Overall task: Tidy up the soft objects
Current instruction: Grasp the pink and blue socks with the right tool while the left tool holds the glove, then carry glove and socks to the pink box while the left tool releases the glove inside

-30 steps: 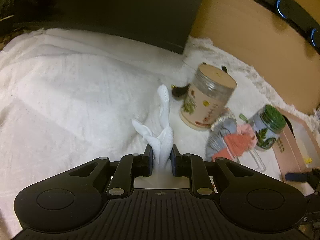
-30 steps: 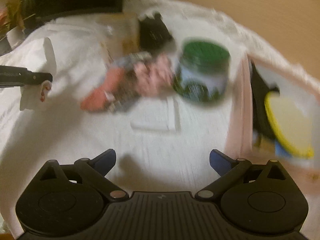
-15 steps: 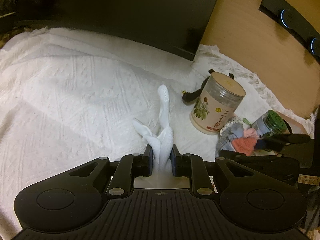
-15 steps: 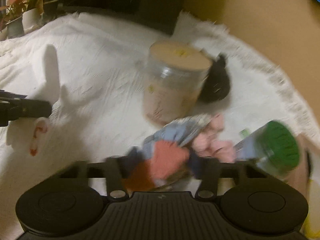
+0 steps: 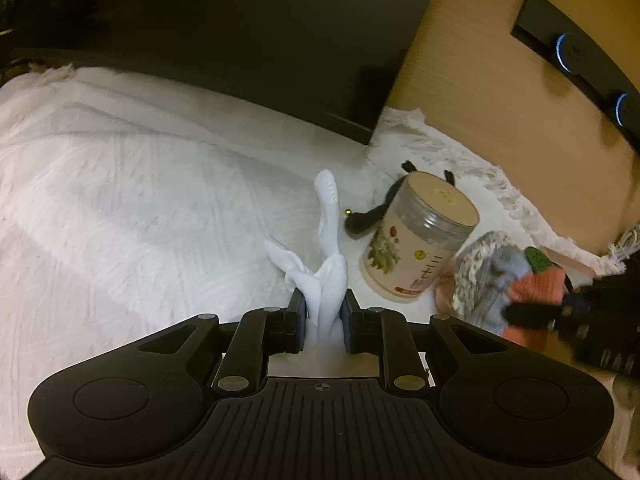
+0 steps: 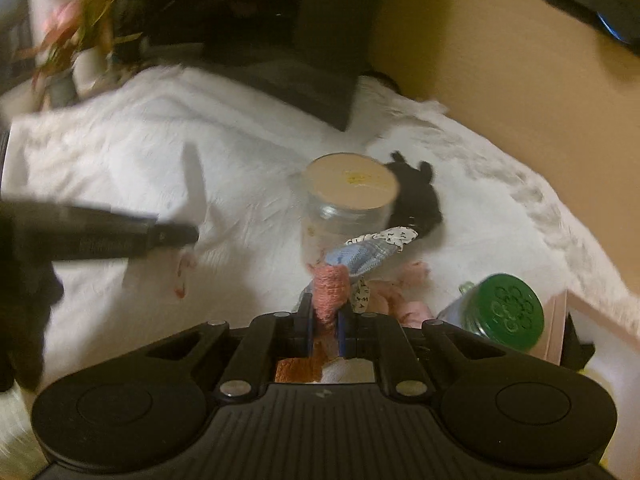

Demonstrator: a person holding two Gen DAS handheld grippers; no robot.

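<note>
Left gripper (image 5: 322, 322) points down over the white cloth (image 5: 140, 208), jaws clamped on a white sock (image 5: 328, 280), as before. Right gripper (image 6: 325, 326), wide open a second ago, has closed on a multicoloured sock (image 6: 330, 292) and lifted it beside the beige-lidded jar (image 6: 348, 204).

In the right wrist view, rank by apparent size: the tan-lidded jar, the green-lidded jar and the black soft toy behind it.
1. Tan-lidded jar, clearly largest.
2. Green-lidded jar and black soft toy: unranked, since the toy is farther, partly hidden, and the jar is cut off by the gripper body.
</note>
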